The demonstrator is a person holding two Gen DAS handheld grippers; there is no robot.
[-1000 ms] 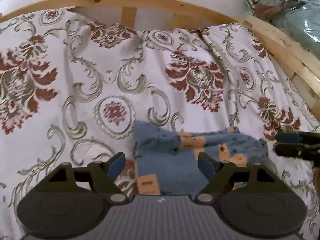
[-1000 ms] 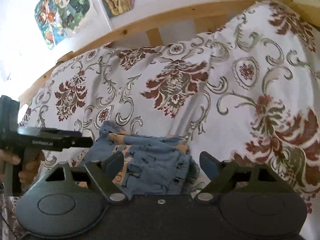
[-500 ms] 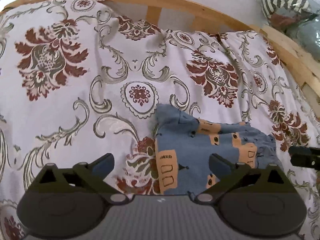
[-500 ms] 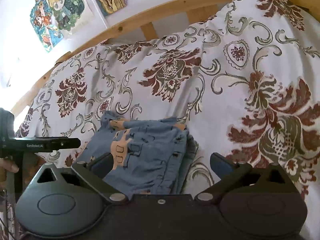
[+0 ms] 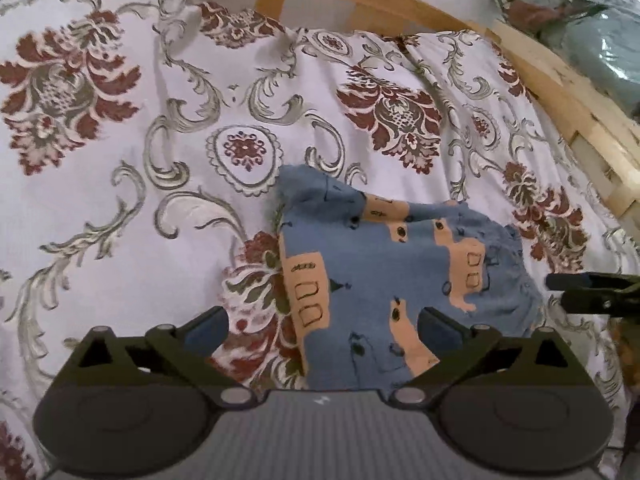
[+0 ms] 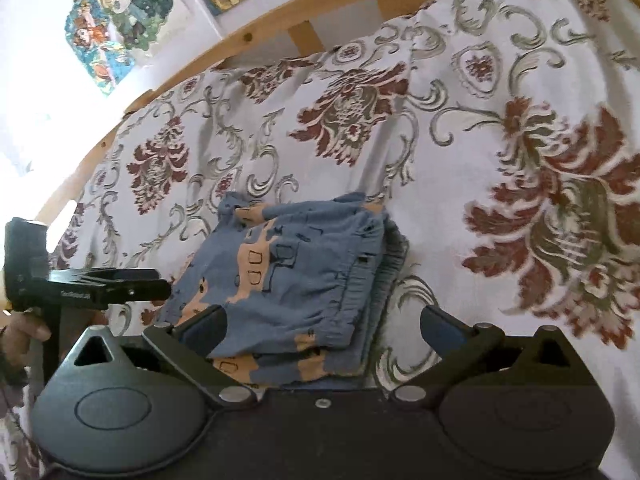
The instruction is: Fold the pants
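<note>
Bedspread [image 5: 120,208] holds folded pants [image 5: 384,280]; both grippers hover, jaws spread.

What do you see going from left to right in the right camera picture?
Left gripper → pants → big red flower on the bedspread.

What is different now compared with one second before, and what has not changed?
Both grippers have pulled back from the pants: the left gripper and right gripper now see the whole bundle. Its raised far flap has settled flatter. Both grippers stay open and empty; the pants remain folded on the floral bedspread.
</note>
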